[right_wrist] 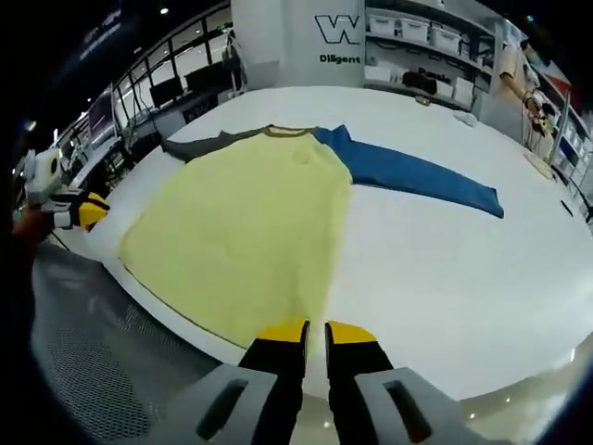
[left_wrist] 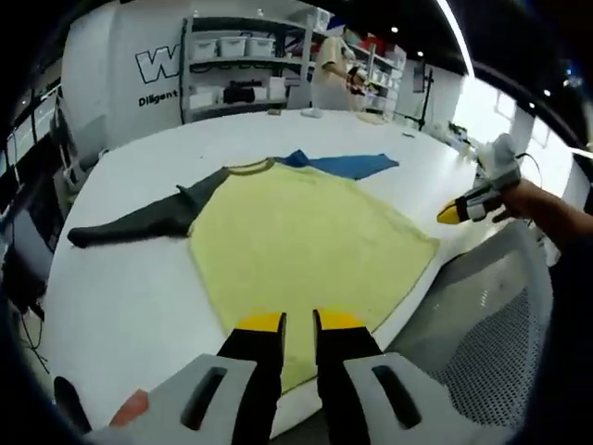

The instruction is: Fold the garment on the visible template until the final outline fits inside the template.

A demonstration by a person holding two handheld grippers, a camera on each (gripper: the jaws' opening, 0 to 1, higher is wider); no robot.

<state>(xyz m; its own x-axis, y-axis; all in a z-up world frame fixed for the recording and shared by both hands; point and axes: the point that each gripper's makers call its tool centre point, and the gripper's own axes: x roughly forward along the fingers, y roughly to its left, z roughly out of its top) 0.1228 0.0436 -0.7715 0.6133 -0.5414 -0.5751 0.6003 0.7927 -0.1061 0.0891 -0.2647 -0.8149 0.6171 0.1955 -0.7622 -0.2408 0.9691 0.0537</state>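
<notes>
Yellow shirt [left_wrist: 306, 241] spread flat on white table [left_wrist: 120, 297], grey sleeve [left_wrist: 139, 221] and blue sleeve [right_wrist: 417, 176] stretched out sideways. Left gripper [left_wrist: 298, 323] over hem, jaws nearly closed, empty. Right gripper [right_wrist: 315, 329] at hem edge, jaws likewise narrow, grasping nothing.
</notes>
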